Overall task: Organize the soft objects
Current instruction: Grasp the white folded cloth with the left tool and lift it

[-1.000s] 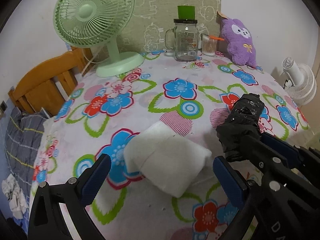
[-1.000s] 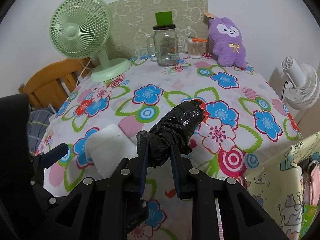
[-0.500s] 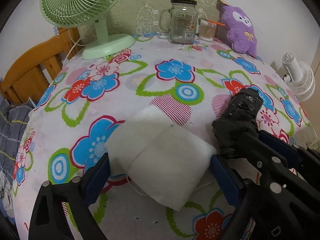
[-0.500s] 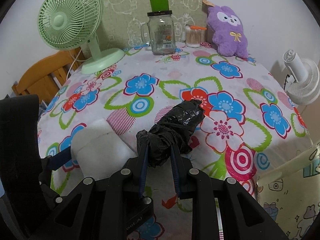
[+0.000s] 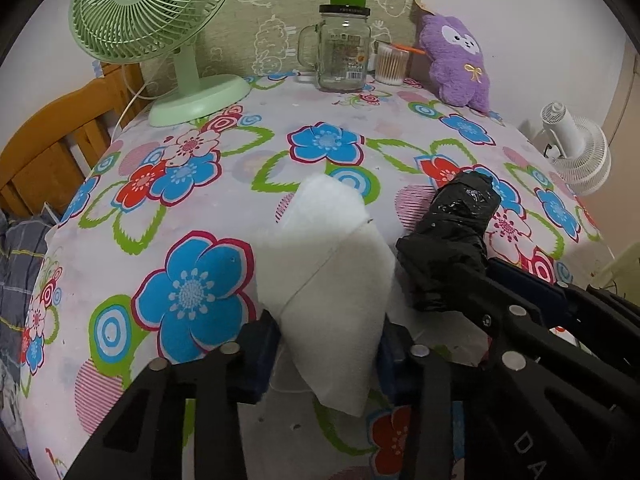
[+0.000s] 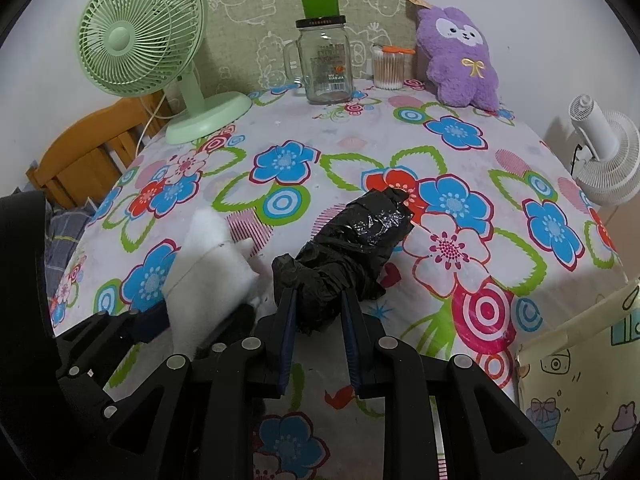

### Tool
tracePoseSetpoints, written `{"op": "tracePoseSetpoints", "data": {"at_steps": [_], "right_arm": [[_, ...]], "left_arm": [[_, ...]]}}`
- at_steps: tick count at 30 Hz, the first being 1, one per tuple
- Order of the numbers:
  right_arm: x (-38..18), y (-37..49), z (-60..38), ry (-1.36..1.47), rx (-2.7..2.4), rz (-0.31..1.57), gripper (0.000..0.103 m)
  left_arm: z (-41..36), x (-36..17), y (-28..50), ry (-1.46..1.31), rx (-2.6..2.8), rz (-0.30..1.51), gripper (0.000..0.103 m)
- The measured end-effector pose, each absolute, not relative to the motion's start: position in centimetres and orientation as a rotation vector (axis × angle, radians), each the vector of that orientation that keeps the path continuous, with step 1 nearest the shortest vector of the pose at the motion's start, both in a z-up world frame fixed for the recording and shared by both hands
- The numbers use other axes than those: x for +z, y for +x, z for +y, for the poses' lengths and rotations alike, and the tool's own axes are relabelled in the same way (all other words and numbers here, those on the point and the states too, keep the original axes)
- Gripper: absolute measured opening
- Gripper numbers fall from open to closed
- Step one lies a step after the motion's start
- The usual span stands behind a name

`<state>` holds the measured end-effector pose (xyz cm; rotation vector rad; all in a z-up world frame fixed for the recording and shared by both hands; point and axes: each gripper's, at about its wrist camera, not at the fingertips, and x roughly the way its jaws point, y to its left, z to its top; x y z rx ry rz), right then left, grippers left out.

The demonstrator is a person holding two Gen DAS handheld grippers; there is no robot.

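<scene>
jaws pinch white pad (image 5: 320,276); right ones grip black bundle (image 6: 352,248)

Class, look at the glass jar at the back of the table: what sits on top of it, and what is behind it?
A green cup stands on the glass jar and its black lid. Behind it is a green patterned board; the part directly behind the jar shows only dimly through the glass.
</scene>
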<state>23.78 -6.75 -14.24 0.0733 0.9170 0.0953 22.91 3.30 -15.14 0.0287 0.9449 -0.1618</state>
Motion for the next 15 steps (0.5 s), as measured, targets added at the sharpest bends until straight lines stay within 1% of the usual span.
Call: {"op": "tracePoseSetpoints", "data": {"at_steps": [15], "right_arm": [[-12.3, 20.8, -6.8, 0.057, 0.121, 0.882, 0.025]], "left_arm": [[3.3, -12.2, 19.0, 0.041, -0.149, 0.876, 0.039]]}}
